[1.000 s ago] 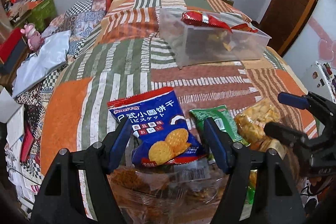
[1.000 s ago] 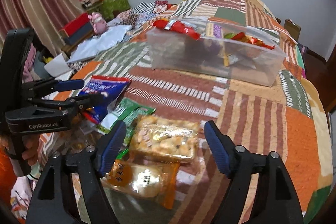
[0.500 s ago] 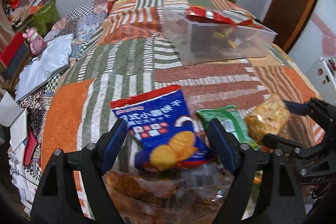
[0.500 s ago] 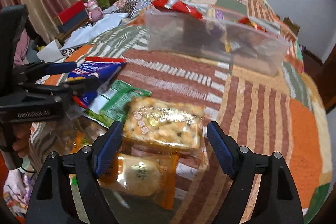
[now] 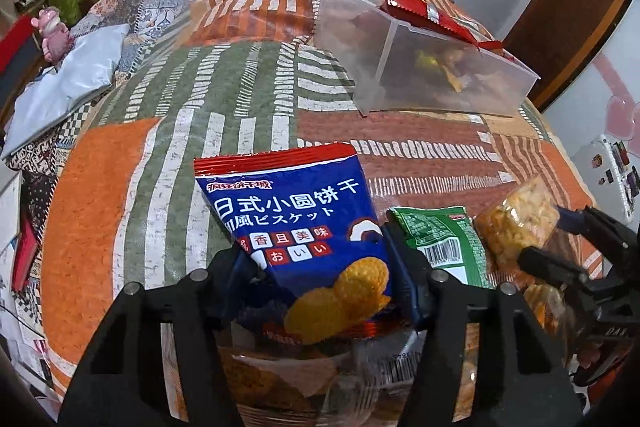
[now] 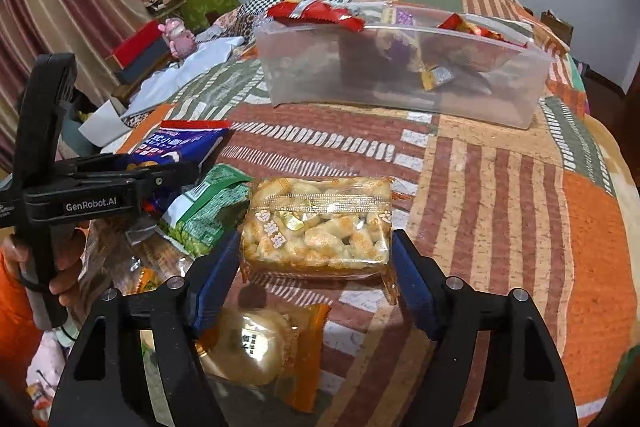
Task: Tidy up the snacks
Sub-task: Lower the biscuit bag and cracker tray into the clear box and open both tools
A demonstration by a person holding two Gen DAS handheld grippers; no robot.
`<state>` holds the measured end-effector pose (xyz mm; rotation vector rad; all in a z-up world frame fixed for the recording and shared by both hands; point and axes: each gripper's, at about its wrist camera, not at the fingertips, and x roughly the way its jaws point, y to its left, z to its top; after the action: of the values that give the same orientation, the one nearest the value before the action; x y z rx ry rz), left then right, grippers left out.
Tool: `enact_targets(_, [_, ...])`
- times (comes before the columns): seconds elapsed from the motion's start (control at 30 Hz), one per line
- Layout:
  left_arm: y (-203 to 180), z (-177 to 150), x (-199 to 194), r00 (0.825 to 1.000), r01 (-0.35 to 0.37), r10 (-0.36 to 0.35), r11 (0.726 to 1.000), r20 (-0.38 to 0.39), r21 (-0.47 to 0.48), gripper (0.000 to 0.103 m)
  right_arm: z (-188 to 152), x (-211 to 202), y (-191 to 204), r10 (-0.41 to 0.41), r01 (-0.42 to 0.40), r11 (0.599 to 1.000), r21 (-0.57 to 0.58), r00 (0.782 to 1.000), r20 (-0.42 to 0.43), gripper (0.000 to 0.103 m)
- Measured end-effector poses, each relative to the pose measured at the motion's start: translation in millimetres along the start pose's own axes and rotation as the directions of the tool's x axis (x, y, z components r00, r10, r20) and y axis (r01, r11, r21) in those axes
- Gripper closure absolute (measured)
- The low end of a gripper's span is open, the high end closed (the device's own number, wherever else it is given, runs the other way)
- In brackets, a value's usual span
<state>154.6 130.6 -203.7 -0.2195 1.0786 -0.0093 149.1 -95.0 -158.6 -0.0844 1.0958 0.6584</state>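
A blue biscuit bag [image 5: 304,227] lies on the patchwork bedspread, and my left gripper [image 5: 320,275] is shut on its lower part. It also shows in the right wrist view [image 6: 176,147]. My right gripper [image 6: 316,267] is shut on a clear pack of golden rice cakes [image 6: 320,223], pads touching both sides. A green snack bag [image 6: 208,207] lies between the two packs. A clear plastic bin [image 6: 400,67] with several snacks stands farther up the bed, a red packet [image 6: 316,13] on its rim.
An orange-wrapped round pastry [image 6: 256,343] lies under my right gripper. A clear-wrapped snack [image 5: 296,371] lies under my left gripper. A pink toy [image 6: 180,35], boxes and cloths sit off the bed's left side. A wooden door [image 5: 568,11] is at the right.
Both grippers moved forward and down over their packs and closed on them. The left jaws narrowed onto the blue bag, the right jaws onto the rice cake pack.
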Motion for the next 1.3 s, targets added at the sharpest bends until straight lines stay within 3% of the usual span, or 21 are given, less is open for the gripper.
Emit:
enact_targets(0.33, [-7, 20, -39, 0.994, 0.013, -0.014, 1.0, 0.11, 0.009, 0.044, 22, -25, -17, -0.036, 0.034, 0.999, 0.023, 0.995, 0.094, 0.032])
enact_targets(0.67, [-33, 70, -69, 0.971, 0.052, -0.065, 0.997, 0.229, 0.065, 0.044, 65, -49, -40, -0.075, 0.067, 0.997, 0.044, 0.974, 0.212, 0.032])
enact_targets(0.93, [-50, 109, -47, 0.972, 0.062, -0.088, 0.99, 0.218, 0.125, 0.044, 97, -44, -57, -0.097, 0.086, 0.995, 0.052, 0.962, 0.256, 0.032])
enact_targets(1.3, [-55, 154, 2, 0.979, 0.116, -0.136, 0.984, 0.152, 0.138, 0.044, 130, 2, -65, -0.106, 0.106, 0.994, 0.01, 0.972, 0.211, 0.032])
